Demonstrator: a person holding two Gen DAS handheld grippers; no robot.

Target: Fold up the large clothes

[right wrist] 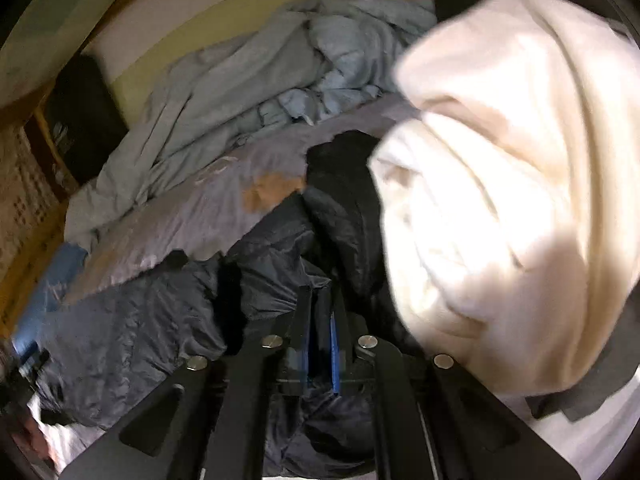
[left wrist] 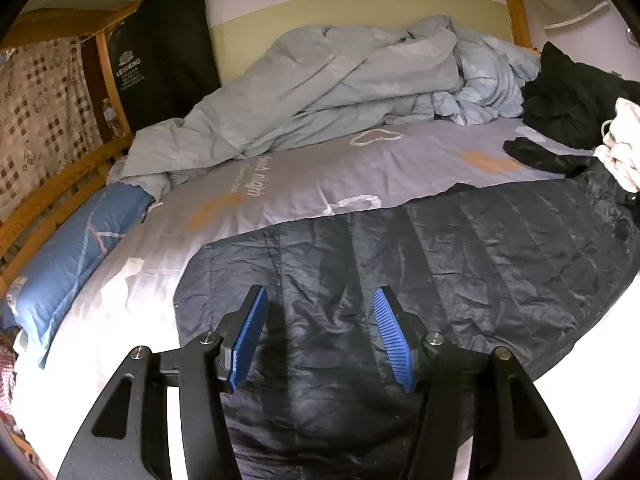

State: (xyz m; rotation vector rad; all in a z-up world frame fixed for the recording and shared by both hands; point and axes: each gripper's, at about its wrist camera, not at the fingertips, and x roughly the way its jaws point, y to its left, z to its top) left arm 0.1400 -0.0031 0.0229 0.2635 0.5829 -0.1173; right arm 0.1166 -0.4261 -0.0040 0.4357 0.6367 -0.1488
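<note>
Your left claw [left wrist: 320, 308] tilts down over the dark quilted jacket [left wrist: 420, 264], which lies spread flat along the near edge of the bed [left wrist: 280, 184]; its blue pads [left wrist: 250, 336] stand apart, with nothing gripped between them. Your right claw [right wrist: 320, 320] also angles downward, its pads pressed together on a bunched fold of the jacket [right wrist: 276, 248], with a cream garment [right wrist: 500, 184] heaped just beside it.

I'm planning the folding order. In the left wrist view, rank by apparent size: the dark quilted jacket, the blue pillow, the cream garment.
1. dark quilted jacket, though nearest the camera
2. blue pillow
3. cream garment, cut off by the frame edge, so unsure
</note>
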